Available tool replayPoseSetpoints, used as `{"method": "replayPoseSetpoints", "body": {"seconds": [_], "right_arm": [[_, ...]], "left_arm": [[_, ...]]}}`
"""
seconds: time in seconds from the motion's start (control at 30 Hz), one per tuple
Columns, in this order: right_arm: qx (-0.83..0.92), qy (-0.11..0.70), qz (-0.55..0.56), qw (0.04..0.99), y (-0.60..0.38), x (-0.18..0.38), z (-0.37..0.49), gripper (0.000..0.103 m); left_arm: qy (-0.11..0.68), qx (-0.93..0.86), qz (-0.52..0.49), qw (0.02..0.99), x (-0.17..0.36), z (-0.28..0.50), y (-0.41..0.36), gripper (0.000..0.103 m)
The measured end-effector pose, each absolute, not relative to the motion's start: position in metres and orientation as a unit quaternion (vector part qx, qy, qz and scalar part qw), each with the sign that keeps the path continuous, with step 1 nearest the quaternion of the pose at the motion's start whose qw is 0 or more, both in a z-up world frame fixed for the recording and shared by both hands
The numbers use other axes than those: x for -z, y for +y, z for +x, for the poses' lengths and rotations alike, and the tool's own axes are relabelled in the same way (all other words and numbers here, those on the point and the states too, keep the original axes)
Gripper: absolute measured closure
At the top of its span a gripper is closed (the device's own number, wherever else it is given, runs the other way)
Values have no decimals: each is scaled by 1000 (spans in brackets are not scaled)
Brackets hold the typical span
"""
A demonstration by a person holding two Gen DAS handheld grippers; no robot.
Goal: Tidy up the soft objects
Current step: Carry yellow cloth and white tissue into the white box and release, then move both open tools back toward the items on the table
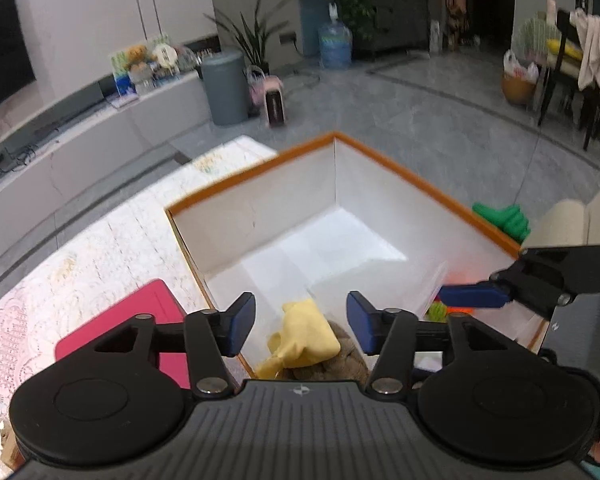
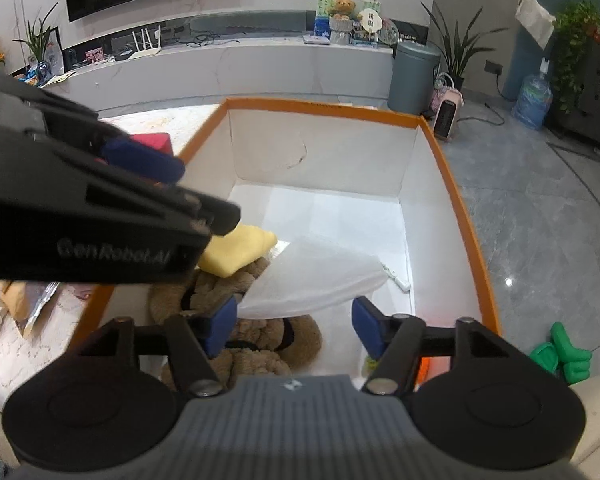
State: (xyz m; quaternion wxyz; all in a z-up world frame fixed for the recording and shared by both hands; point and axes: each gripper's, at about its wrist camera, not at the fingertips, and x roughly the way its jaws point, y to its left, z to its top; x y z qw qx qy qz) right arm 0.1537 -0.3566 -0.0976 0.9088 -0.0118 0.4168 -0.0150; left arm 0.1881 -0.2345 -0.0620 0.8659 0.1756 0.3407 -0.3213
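Two tongs, left tongs (image 1: 301, 322) and right tongs (image 2: 294, 322), both released, empty, above box (image 2: 456, 184). Inside box: yellow cloth (image 2: 236, 254), brown plush (image 2: 260, 344), white mesh bag (image 2: 320, 280). Placement step probably done; next, fetch green toy (image 2: 562, 354) outside box.

Box (image 2: 452, 184): white inside with an orange rim, centre of both views; within it, a yellow cloth (image 2: 236, 250), a tan-brown plush toy (image 2: 260, 336) with black markings and a translucent white mesh bag (image 2: 316, 280). Both tongs, left (image 1: 301, 322) and right (image 2: 294, 326), are black with blue pads above a ribbed grey body. Desk (image 1: 100, 248): pale cream lace pattern, with a magenta pad (image 1: 140, 320) lower left; a green thumbs-up toy (image 2: 564, 356) lies lower right on the grey marbled floor (image 2: 540, 248).
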Motion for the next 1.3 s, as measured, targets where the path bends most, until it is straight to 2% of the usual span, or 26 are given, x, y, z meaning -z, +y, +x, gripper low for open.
{"method": "replayPoseSetpoints", "body": {"seconds": [0.07, 0.13, 0.3, 0.7, 1.03, 1.3], "right_arm": [[17, 413, -14, 911, -355, 91, 149, 36], [20, 409, -13, 912, -351, 85, 144, 30], [29, 392, -15, 920, -341, 69, 128, 25], [26, 331, 8, 943, -302, 46, 91, 24], [-32, 313, 0, 949, -249, 45, 73, 24], [-78, 328, -37, 941, -200, 58, 64, 24]], "left_arm": [[324, 322, 166, 874, 56, 180, -228, 34], [313, 321, 158, 880, 50, 176, -222, 34], [286, 306, 125, 899, 36, 159, -205, 33], [227, 235, 75, 942, 17, 110, -149, 33], [229, 132, 85, 961, 27, 81, -100, 33], [290, 87, 48, 952, 49, 77, -52, 33]]}}
